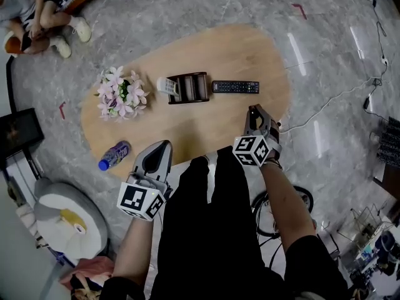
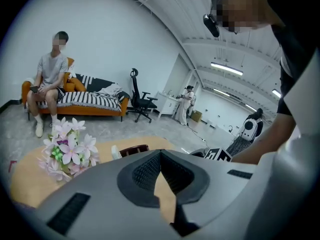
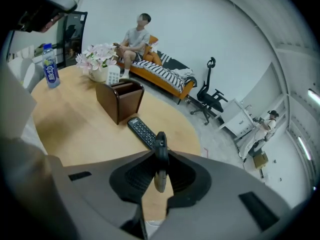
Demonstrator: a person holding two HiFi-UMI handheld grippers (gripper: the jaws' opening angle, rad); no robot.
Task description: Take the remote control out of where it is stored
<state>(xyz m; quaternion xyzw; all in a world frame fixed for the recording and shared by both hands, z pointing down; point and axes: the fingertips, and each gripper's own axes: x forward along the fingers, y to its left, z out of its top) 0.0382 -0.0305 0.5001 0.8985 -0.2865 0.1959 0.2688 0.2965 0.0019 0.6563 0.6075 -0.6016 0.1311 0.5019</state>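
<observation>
Remotes show in two places. A white remote (image 1: pixel 167 86) stands on end at the left end of the brown holder (image 1: pixel 190 87), apparently propped by its wall, so I judge it must come out upward. A black remote (image 1: pixel 235 87) lies flat on the table (image 1: pixel 187 127) just right of the holder. My left claw (image 1: pixel 164 146) is closed and empty. My right claw (image 1: pixel 255 112) pinches a thin dark thing (image 3: pixel 159 140) I cannot name, so the left seems freer to reach.
</observation>
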